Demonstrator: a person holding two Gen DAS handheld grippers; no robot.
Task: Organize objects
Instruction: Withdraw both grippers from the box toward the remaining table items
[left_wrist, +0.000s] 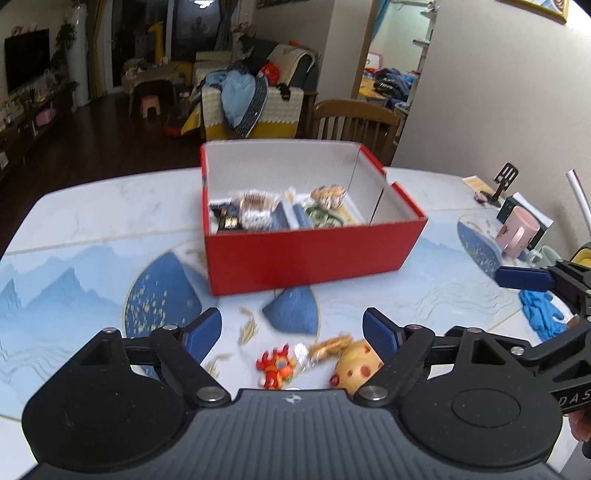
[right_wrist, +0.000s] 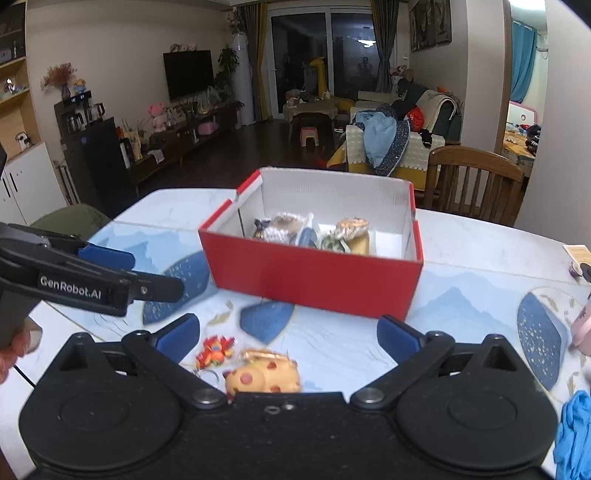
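Loose items remain on the tabletop (left_wrist: 92, 206) in front of the red box (left_wrist: 310, 254): a yellow spotted toy (left_wrist: 356, 365), a red-orange figure (left_wrist: 275, 365) and a gold-wrapped piece (left_wrist: 328, 347), close together near the grippers. The box already holds several packets against its near-left wall, evidently the collection point. Left gripper (left_wrist: 291, 332) and right gripper (right_wrist: 288, 332) both hover with jaws spread and holding nothing, apparently positioned for the next pickup.

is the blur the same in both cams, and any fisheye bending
Left wrist view: red box and the small toys smeared by motion blur; table edge bows. Right wrist view: box equally soft, gripper body sharp; doorframes curve near the borders.
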